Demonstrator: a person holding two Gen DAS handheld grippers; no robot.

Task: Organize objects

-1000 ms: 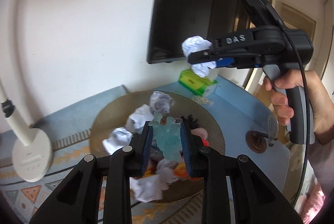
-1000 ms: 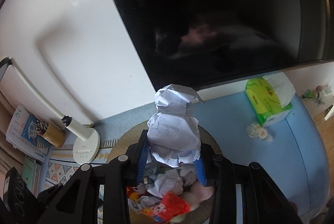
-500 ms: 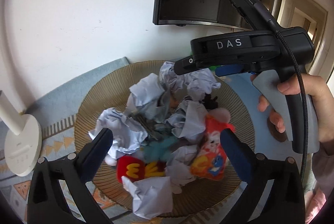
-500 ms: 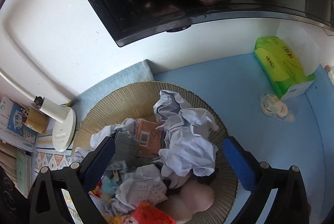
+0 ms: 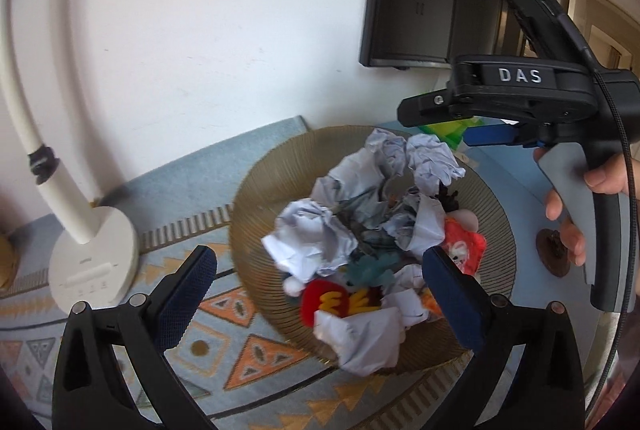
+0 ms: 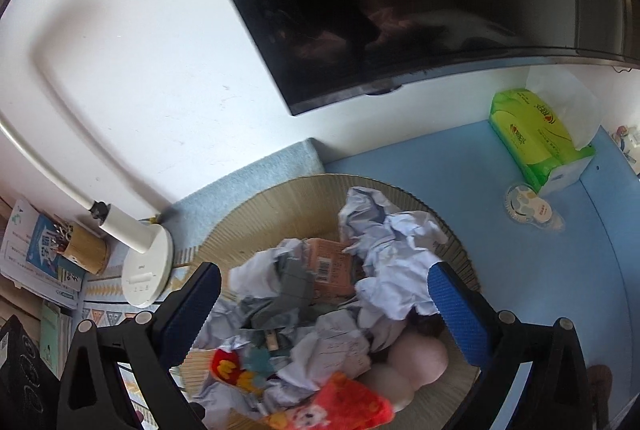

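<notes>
Dark wall screen (image 6: pixel 420 1), mounted above and behind the woven basket (image 5: pixel 280 173), which serves as landmark; patterned mat (image 5: pixel 224 346) under the basket and running out to its left; blue tabletop (image 6: pixel 520 230) to the basket's right; woven basket, round and shallow, heaped full; white lamp (image 5: pixel 92 270) with round base standing on the mat left of the basket, its neck curving up along the wall; left gripper (image 5: pixel 320 294), jaws spread wide with nothing between them, poised over the basket's near side; right gripper (image 6: pixel 324 310), jaws likewise wide apart and empty, over the basket's middle (a hand (image 5: pixel 592 197) grips its handle at the basket's right); green tissue pack (image 6: pixel 540 141) on the blue top, well right of the basket and near the wall; crumpled paper balls (image 5: pixel 312 238), several, piled across the basket's centre and far side; pink box with barcode (image 6: pixel 332 266) in the basket among the paper; red and yellow plush (image 5: pixel 336 302) at the basket's near edge; orange-red packet (image 6: pixel 340 406) at its near right; teal toy figure (image 5: pixel 372 270) lying in the basket between the paper and the red plush; pen cup (image 6: pixel 84 250) far left of the basket, beyond the lamp
</notes>
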